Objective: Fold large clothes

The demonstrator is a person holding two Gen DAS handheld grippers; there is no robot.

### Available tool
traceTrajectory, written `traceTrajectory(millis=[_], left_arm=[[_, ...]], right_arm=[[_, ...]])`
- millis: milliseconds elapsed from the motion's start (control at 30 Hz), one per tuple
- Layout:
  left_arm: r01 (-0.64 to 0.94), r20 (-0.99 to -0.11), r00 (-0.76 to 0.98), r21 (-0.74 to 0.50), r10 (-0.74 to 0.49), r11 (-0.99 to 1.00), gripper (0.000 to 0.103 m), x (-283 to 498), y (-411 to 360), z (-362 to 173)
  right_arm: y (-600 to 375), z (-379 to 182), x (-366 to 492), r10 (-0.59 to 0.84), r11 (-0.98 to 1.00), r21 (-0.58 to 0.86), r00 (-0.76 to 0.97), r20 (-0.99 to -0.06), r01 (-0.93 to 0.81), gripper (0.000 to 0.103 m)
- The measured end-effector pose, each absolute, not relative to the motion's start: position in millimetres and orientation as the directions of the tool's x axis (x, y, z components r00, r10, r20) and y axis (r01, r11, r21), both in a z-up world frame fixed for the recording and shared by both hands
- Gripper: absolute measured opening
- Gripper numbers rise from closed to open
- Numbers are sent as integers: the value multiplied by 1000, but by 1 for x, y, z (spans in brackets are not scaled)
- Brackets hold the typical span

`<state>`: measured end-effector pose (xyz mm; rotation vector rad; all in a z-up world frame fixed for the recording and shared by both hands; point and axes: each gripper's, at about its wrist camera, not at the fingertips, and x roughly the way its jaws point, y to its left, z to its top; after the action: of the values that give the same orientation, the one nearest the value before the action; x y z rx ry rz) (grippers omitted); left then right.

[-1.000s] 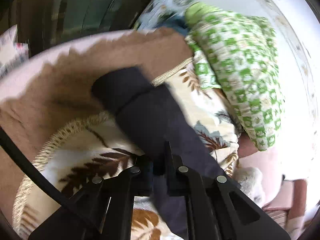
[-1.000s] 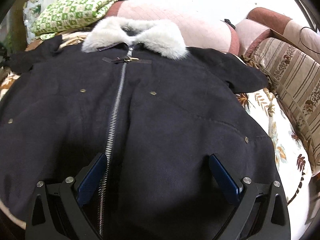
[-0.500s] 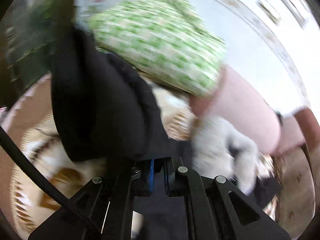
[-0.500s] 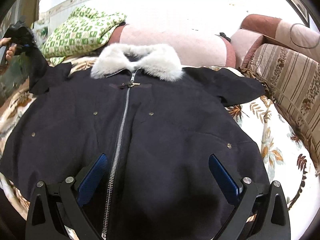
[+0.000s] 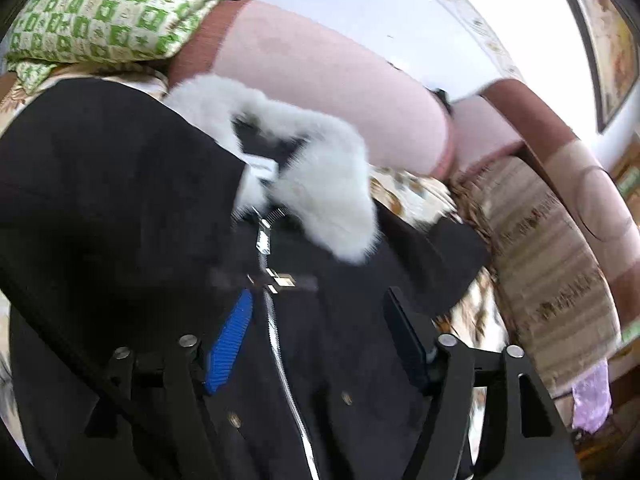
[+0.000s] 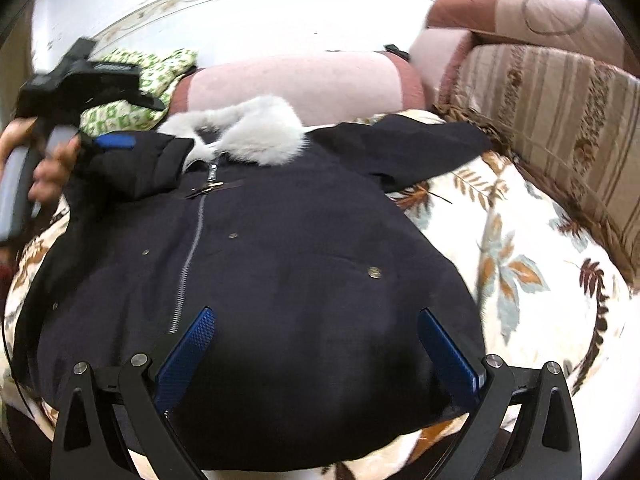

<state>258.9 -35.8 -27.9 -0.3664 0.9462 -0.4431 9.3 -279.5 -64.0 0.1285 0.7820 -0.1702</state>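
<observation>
The coat (image 6: 280,264) lies zipped on the sofa (image 6: 540,280); left gripper (image 5: 320,344) and right gripper (image 6: 316,352) hover, jaws wide, holding nothing.

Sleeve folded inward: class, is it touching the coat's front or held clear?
Touching. The right wrist view shows the sleeve draped on the coat front beside the zipper, with no gap beneath.
</observation>
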Motion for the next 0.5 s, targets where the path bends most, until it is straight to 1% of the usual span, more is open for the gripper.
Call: traceTrajectory(millis=[33, 67, 167, 233, 300, 400, 433, 500], left_arm=[[209, -686, 516, -480, -513, 852, 76, 247, -31, -27], [205, -685, 534, -463, -495, 862, 76, 237, -28, -27], [145, -697, 611, -369, -376, 918, 77, 207, -3, -24], [63, -705, 658, -299, -265, 952, 77, 197, 28, -27], [-40, -705, 690, -267, -166, 963, 77, 195, 66, -34], [-183, -686, 726, -263, -51, 947, 77, 189, 119, -48], [-229, -688, 725, -256, -10, 939, 77, 189, 134, -54], [-290, -705, 709, -254, 29, 923, 77, 192, 157, -64]], right_arm=[[-284, -64, 10, -101, 976, 64, 692, -715, 209, 103], [-287, -65, 11, -96, 974, 74, 687, -721, 214, 103], [-293, -64, 23, -52, 971, 117, 665, -745, 208, 103], [-290, -60, 37, -8, 971, 151, 652, -758, 187, 103], [-282, -58, 56, 50, 970, 189, 636, -770, 152, 103], [-262, -57, 97, 155, 960, 265, 615, -773, 93, 103], [-255, -56, 111, 174, 958, 276, 615, -769, 75, 103], [-233, -56, 148, 196, 962, 271, 617, -762, 29, 103]])
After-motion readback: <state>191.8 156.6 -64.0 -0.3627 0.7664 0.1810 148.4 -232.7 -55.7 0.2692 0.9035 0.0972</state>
